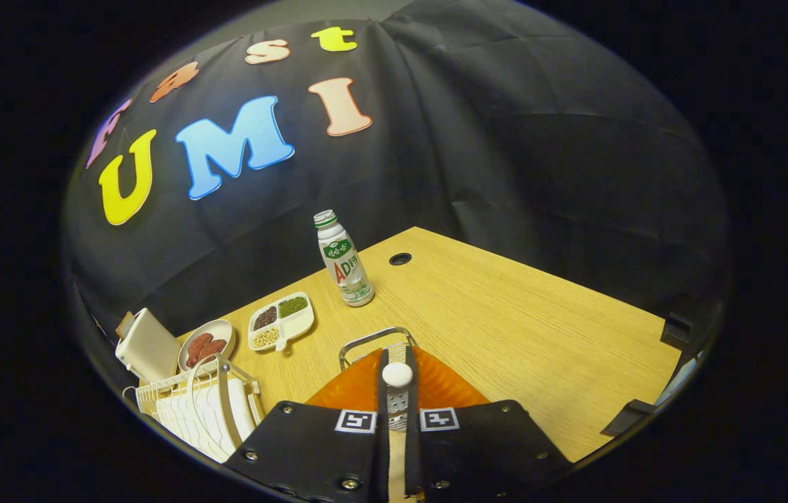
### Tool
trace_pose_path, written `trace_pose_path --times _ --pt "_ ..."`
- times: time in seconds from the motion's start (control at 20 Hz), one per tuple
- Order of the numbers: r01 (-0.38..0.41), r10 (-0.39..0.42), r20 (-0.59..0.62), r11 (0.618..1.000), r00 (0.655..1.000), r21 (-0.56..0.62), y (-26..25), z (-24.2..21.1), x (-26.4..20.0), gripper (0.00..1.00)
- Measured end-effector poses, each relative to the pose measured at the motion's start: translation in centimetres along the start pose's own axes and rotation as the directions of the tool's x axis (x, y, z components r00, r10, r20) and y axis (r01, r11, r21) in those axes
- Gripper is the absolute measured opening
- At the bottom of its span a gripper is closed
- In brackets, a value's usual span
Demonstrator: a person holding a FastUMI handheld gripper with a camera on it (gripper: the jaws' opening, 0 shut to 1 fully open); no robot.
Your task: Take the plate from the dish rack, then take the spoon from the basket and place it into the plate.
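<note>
My gripper (397, 353) is shut on the spoon (397, 391), a thin perforated metal piece with a white round knob, which both fingers press from either side. Under the fingers and spoon lies an orange ridged thing (446, 384) with a wire loop (373, 340) at its far end; I cannot tell whether it is the plate or the basket. The white wire dish rack (191, 409) stands to the left of the fingers, with white plates upright in it.
Beyond the fingers stand a small drink bottle (343, 260), a divided dish of beans (281, 321) and a bowl of red pieces (205, 344). A white box (148, 347) sits behind the rack. The wooden table (527, 328) has a cable hole (400, 258); its edge runs along the right.
</note>
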State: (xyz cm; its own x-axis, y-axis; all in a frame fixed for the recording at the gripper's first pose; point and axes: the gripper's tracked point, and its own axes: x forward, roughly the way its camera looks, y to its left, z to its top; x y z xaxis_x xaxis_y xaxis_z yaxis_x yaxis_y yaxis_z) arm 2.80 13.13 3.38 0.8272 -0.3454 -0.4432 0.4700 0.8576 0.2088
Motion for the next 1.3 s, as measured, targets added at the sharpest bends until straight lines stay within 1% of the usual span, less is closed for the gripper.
trace_pose_path --times 0.25,0.5,0.6,0.7,0.85,1.0,1.1,1.3 --pt "0.025 -0.018 0.053 0.993 0.998 -0.119 0.5 2.7 -1.7 0.08" --pt "0.042 -0.019 0.1 0.971 0.995 -0.235 1.7 5.0 -4.8 0.08" --pt "0.04 -0.005 0.122 0.958 0.993 -0.283 2.4 5.8 -6.6 0.08" --pt "0.022 0.024 0.138 0.946 0.99 -0.323 3.7 6.1 -8.6 0.08" --pt "-0.036 0.096 0.143 0.927 0.985 -0.373 6.2 5.6 -12.0 0.08" --pt "-0.134 0.195 0.115 0.906 0.974 -0.402 9.6 3.7 -15.6 0.09" --pt "-0.205 0.26 0.076 0.884 0.963 -0.421 11.6 1.5 -17.9 0.08" --pt "-0.332 0.366 -0.016 0.822 0.93 -0.463 14.9 -3.3 -21.8 0.08"
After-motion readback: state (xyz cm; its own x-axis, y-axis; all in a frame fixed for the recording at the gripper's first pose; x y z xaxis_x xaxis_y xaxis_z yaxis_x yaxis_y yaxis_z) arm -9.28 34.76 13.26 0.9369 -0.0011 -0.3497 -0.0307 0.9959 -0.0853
